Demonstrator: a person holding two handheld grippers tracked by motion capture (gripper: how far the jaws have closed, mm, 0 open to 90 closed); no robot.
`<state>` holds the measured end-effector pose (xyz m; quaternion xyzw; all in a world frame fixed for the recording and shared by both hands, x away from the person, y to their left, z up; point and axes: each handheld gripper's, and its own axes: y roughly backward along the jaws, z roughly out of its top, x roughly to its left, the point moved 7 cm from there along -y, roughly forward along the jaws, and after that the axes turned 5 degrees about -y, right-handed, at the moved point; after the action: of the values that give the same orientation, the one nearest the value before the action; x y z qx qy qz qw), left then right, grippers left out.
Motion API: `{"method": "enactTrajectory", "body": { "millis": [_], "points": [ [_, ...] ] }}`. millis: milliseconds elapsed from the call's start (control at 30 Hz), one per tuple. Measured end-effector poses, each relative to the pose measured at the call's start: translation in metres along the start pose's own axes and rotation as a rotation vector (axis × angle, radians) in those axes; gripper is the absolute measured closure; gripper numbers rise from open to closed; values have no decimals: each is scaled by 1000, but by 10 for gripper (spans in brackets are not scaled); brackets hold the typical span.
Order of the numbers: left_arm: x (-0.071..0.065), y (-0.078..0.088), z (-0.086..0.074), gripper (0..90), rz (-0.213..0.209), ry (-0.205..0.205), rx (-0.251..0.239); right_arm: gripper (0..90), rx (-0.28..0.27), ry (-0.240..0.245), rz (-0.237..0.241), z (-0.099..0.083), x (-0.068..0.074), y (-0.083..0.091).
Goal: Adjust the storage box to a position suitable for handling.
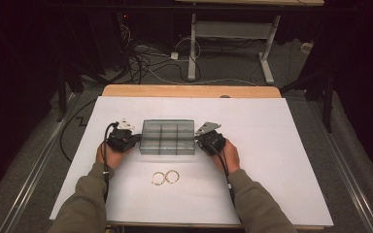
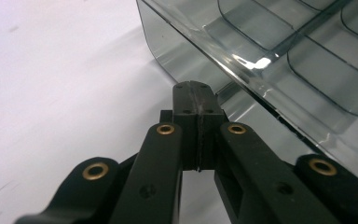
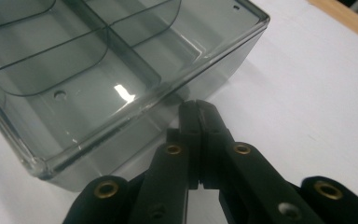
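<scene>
A smoky clear plastic box (image 1: 168, 137) with several compartments sits in the middle of the white table. My left gripper (image 1: 135, 139) is at its left wall, jaws pressed together with nothing between them; its tips (image 2: 193, 90) meet the box's lower side wall (image 2: 186, 51). On the opposite side my right gripper (image 1: 198, 141) is shut and empty too, its tips (image 3: 195, 106) against the box's right wall (image 3: 168, 112). Two gold rings (image 1: 165, 177) lie side by side on the table in front of the box, between the forearms.
The white sheet (image 1: 281, 160) covers the table, whose wooden far edge (image 1: 189, 91) shows behind it. Beyond stand a desk frame (image 1: 233, 43) and loose cables (image 1: 145, 63) on the floor. Dark surroundings flank both sides.
</scene>
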<state>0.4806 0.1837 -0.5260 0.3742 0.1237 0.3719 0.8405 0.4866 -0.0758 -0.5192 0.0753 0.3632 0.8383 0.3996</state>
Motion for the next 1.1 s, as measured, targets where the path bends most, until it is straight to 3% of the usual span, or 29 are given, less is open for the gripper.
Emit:
{"method": "enactTrajectory", "body": {
  "millis": [100,233,333,633,800,867,1033,1100],
  "points": [
    [-12,-7,9,873,3,-31,9,900,-11,1,7,-9,-10,12],
    [-24,-14,19,873,-4,-37,13,900,6,23,-51,-19,-20,23],
    [-34,-18,24,873,-17,-54,11,900,8,6,-76,-26,-26,29],
    [-54,-27,36,872,-32,-101,6,900,-13,-45,-89,-44,-42,44],
    [-55,-26,36,871,-9,-128,5,900,-23,-49,-89,-45,-43,47],
    [-54,-23,37,868,-19,-119,-24,880,-31,-43,-93,-45,-45,47],
    [-51,-17,37,868,4,-124,-39,868,-66,-59,-104,-46,-48,54],
    [-48,-7,39,868,26,-129,-74,858,-82,-49,-109,-45,-50,58]
  ]
}}
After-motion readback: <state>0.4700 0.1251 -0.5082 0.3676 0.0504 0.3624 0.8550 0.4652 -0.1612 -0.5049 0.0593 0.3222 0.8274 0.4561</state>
